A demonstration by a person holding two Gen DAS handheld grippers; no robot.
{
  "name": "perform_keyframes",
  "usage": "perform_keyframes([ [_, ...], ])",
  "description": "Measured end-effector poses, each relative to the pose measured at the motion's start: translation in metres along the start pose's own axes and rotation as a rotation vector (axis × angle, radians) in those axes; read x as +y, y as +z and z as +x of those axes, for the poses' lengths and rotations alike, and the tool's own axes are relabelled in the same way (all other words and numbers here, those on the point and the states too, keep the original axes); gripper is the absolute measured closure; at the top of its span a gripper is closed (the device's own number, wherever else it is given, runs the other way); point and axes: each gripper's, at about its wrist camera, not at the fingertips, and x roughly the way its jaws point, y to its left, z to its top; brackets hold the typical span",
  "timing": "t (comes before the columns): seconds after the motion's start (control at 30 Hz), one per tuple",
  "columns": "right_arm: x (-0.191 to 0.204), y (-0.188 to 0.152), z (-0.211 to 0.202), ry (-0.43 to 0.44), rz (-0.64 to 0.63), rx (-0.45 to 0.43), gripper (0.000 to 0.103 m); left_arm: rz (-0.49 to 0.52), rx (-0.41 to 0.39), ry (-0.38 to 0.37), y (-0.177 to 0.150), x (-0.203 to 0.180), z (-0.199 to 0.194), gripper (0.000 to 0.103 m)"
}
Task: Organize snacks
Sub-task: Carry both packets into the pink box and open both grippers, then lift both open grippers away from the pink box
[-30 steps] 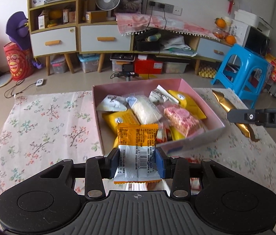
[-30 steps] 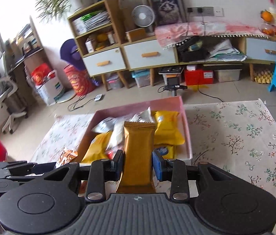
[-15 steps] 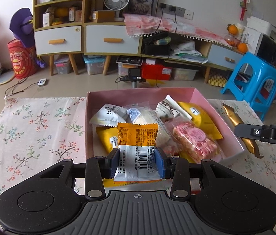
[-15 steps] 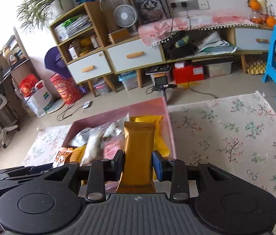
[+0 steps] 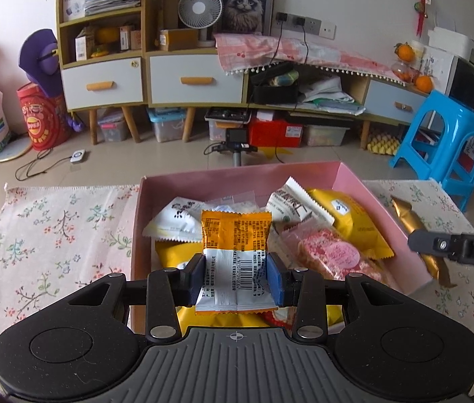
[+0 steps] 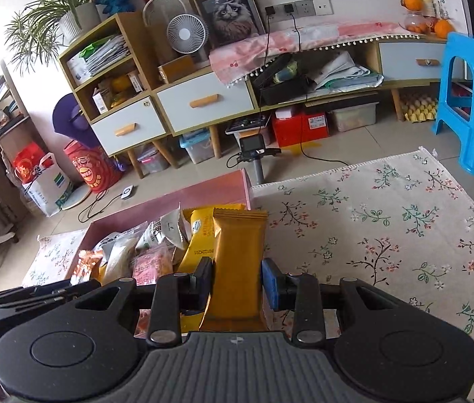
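Your left gripper (image 5: pixel 236 280) is clamped on the orange-and-white packet (image 5: pixel 236 256), with the pink box (image 5: pixel 237 178) of snacks just beyond its fingers. Your right gripper (image 6: pixel 237 283) pinches the gold bar (image 6: pixel 238 262) over the box's right edge, floral cloth (image 6: pixel 388 221) beyond.

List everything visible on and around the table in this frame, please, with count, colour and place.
box: one, pink, on the floral cloth.
floral cloth: one, white with flowers, covering the table.
snack packets: several in the box, white, yellow, pink; exact count unclear.
orange packet: one, orange and white, held above the box.
gold packet: one, gold, held at the box's right edge.
stool: one, blue, on the floor at right.
fan: one, white, on the cabinet.
left gripper: fingers shut on the orange packet.
right gripper: fingers shut on the gold packet.
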Motion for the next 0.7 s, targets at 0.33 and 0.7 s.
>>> perform_keyframes([
  [0.33, 0.007, 0.0, -0.004, 0.041, -0.013, -0.024, 0.049, 0.041, -0.025, 0.003, 0.002, -0.005, -0.003, 0.043],
  [0.7, 0.017, 0.0, -0.013, 0.038, -0.03, -0.027, 0.031, 0.089, -0.032, 0.0, -0.003, -0.006, -0.018, 0.021],
])
